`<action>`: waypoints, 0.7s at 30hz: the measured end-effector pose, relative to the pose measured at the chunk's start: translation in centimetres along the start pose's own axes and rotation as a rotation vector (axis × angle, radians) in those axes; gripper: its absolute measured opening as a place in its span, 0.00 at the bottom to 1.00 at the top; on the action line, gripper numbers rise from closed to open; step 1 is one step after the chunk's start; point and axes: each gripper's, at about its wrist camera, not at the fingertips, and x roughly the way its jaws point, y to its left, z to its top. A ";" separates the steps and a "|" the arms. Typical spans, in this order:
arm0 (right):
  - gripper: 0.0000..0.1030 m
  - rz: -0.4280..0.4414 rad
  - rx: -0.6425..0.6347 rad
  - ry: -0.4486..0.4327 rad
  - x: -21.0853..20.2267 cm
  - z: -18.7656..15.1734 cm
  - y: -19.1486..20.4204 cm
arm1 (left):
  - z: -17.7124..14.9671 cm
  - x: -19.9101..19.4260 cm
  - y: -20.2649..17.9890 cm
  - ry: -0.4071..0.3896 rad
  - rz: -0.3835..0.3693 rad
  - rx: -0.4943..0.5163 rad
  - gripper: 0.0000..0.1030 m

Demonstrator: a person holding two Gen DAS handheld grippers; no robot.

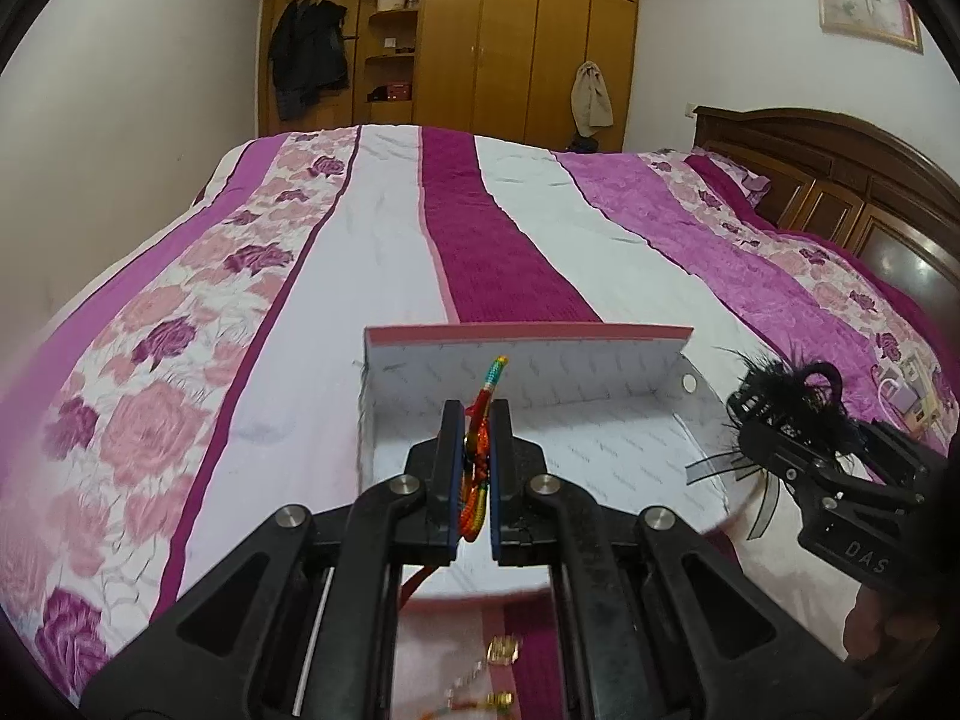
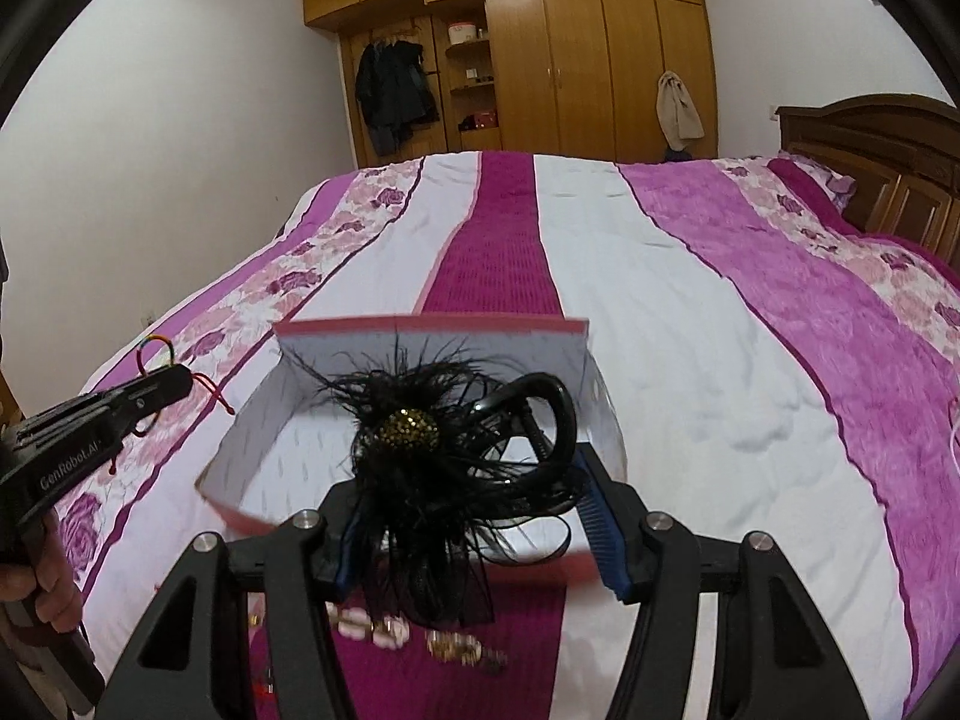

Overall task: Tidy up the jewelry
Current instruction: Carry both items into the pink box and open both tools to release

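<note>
An open white box (image 1: 606,414) with a pink rim lies on the bed, its lid standing up at the back; it also shows in the right wrist view (image 2: 276,420). My left gripper (image 1: 477,414) is shut on a rainbow cord bracelet (image 1: 480,450), held over the box's near left part. My right gripper (image 2: 474,486) is shut on a black feather hair clip (image 2: 414,438) with a gold beaded centre, held above the box. The right gripper shows at the box's right side in the left wrist view (image 1: 774,414). The left gripper shows left of the box in the right wrist view (image 2: 174,381).
Several loose gold and bead jewelry pieces (image 2: 420,639) lie on the striped pink and purple bedspread (image 2: 660,300) in front of the box; they also show blurred in the left wrist view (image 1: 498,654). A wooden headboard (image 1: 840,192) stands at the right. A wardrobe (image 2: 570,48) stands beyond the bed.
</note>
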 end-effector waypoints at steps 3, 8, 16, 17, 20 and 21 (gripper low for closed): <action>0.60 -0.005 -0.005 0.005 1.5 1.0 0.0 | 0.6 1.6 -0.4 0.016 -0.002 0.007 0.00; 0.60 -0.010 0.002 0.043 4.5 2.2 -0.3 | 1.1 5.0 -1.0 0.068 -0.003 0.021 0.00; 0.60 -0.027 0.037 0.162 10.1 2.6 -1.9 | 0.8 9.9 -0.9 0.192 -0.012 -0.020 0.00; 0.60 -0.029 0.041 0.179 10.8 2.6 -2.1 | 0.7 10.4 -0.8 0.210 -0.011 -0.025 0.00; 0.60 -0.031 0.048 0.207 12.0 2.7 -2.6 | 0.5 11.6 -0.8 0.252 0.002 -0.030 0.00; 0.60 -0.032 0.049 0.221 12.5 2.6 -2.7 | 0.3 12.0 -0.9 0.275 0.004 -0.028 0.00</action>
